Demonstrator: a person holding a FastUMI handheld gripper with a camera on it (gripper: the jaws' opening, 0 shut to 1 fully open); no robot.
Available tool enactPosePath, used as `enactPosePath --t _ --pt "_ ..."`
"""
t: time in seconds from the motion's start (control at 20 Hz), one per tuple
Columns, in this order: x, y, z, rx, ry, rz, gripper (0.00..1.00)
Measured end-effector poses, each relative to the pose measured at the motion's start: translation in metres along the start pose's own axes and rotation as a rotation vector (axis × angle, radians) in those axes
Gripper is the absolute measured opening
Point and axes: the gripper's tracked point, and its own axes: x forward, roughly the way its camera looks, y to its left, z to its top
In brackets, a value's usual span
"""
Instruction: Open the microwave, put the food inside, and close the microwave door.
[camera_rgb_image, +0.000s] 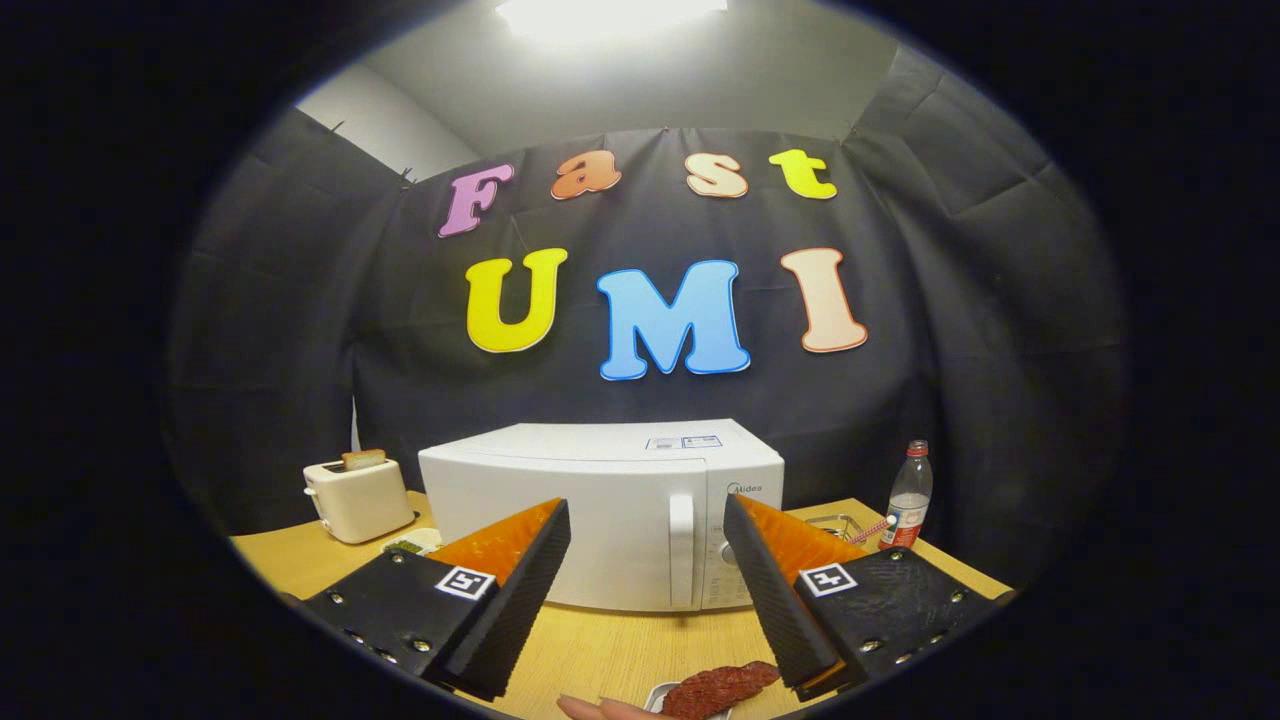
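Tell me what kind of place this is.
Probably a staged kitchen counter in a recording booth: a shut white microwave, a toaster and a water bottle on a wooden table before black cloth. The gripper is open, fingers apart, facing the microwave.

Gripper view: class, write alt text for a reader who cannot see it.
A white microwave sits shut on a wooden table, beyond the open gripper. A dish of reddish food lies below the fingers; a toaster and bottle flank the microwave.

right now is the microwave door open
No, the microwave door sits flush and closed, its handle beyond the open gripper, which holds nothing.
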Motion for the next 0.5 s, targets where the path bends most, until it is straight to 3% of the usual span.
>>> enactPosePath --t 0.35,0.5 --pt "0.048 -0.002 -0.036 0.042 0.058 0.0 0.96" --pt "0.077 -0.017 -0.058 0.065 0.102 -0.047 0.96"
